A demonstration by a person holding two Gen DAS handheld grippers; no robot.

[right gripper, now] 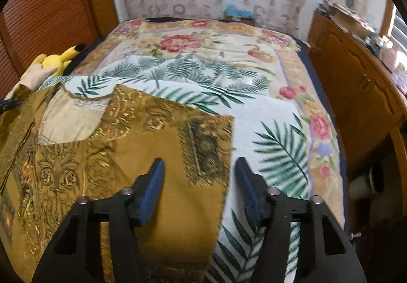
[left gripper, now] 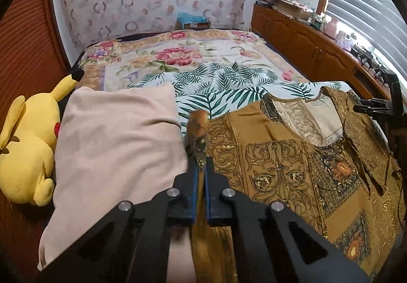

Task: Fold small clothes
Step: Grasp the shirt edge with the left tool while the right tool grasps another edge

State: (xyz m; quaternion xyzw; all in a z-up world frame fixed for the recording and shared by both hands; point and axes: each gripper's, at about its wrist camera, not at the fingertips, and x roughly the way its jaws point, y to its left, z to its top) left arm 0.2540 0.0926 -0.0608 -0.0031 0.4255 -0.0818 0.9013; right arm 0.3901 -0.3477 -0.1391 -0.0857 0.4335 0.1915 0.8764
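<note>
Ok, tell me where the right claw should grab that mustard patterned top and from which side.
Take the mustard patterned top by its short sleeve, at the straight outer hem. Come from the right, over the palm-leaf sheet: the hem lies flat and free there, already between the right claw's open fingers. The left claw has the opposite sleeve pinched.
</note>
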